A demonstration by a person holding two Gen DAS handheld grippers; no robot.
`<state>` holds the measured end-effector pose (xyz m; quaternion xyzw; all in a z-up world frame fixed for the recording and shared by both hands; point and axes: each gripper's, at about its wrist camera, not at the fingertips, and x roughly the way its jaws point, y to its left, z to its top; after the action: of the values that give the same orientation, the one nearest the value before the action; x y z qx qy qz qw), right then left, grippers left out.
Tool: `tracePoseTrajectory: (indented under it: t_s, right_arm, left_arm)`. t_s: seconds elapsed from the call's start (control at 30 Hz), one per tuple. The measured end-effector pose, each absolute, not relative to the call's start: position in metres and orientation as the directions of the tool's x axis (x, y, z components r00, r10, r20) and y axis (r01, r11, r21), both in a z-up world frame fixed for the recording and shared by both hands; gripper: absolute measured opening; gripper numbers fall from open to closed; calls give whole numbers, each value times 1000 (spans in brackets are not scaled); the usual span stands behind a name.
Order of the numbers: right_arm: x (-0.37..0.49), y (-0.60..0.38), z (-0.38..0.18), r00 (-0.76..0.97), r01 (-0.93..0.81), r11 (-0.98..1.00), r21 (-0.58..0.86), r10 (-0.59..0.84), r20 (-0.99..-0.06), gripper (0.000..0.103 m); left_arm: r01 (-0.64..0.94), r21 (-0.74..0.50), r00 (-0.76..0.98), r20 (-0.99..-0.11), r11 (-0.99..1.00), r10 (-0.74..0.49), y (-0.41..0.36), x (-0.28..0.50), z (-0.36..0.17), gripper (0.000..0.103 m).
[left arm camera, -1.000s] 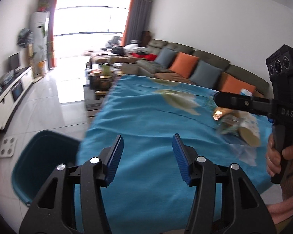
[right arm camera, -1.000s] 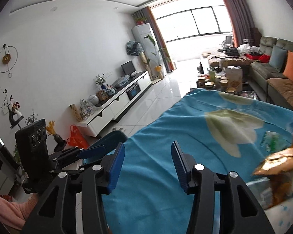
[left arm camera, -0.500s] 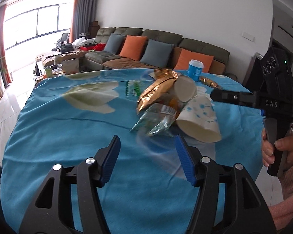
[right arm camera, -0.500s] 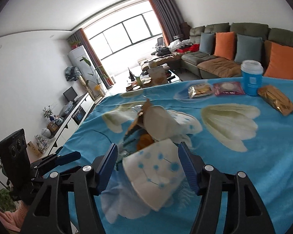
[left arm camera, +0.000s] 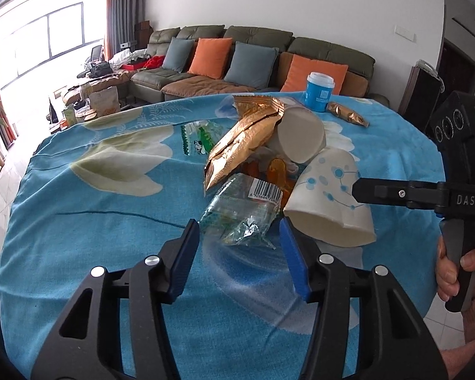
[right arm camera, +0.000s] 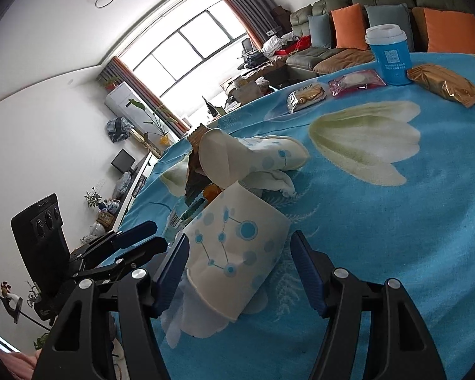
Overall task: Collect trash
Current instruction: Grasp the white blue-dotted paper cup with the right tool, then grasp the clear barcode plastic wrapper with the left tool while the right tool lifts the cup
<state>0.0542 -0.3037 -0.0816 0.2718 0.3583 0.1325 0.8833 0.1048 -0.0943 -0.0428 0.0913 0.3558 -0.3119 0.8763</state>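
A pile of trash lies on the blue flowered tablecloth (left arm camera: 79, 221): a tipped paper cup with blue dots (left arm camera: 329, 202), a second tipped paper cup (left arm camera: 300, 139), a gold foil wrapper (left arm camera: 243, 139) and a crumpled clear wrapper with a barcode (left arm camera: 243, 209). My left gripper (left arm camera: 239, 247) is open, its jaws on either side of the clear wrapper's near end. My right gripper (right arm camera: 239, 269) is open, its jaws on either side of the dotted cup (right arm camera: 234, 253), not closed on it. The right gripper also shows in the left wrist view (left arm camera: 361, 190).
A blue lidded cup (right arm camera: 389, 53) stands at the table's far side, with a gold snack packet (right arm camera: 446, 85), a pink packet (right arm camera: 354, 82) and a biscuit packet (right arm camera: 307, 95) beside it. A green-printed wrapper (left arm camera: 196, 139) lies left of the pile. A sofa (left arm camera: 253, 60) stands behind the table.
Both grippers swung from the table's bare left part toward the trash pile and moved close. The left now brackets the clear wrapper, the right the dotted cup. Both stay open.
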Motion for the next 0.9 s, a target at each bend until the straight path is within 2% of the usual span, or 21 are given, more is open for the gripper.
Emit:
tracePoseTrajectory:
  t_s: [0.13,0.27,0.33,0.5,0.9]
  right_arm:
    - [59,-305,-86,691,-46,793,607,464,-554,60]
    - [62,-306,-88,689,-52,791,610,471,-551,45]
    - [61,-305,-87,689,-58,790,611,475,-548,36]
    - [58,-301,-86,689,-81,790,607,485,-539,36]
    - [57,-286,-79,684,-143,769,623,532,-499,35]
  left_arm:
    - [610,-38,535,-718,792,-446,-102,110,-52,50]
    - [607,-74,502,-736,791,-454,-101,117,-56,31]
    - [604,-85,497,-737,793,-458,-100,119,-57,29]
    - [599,-91,511,-722,795,-467,-95,117,-55,23]
    - [561,-108,561,-679,821,-473,-61,101,-41,20]
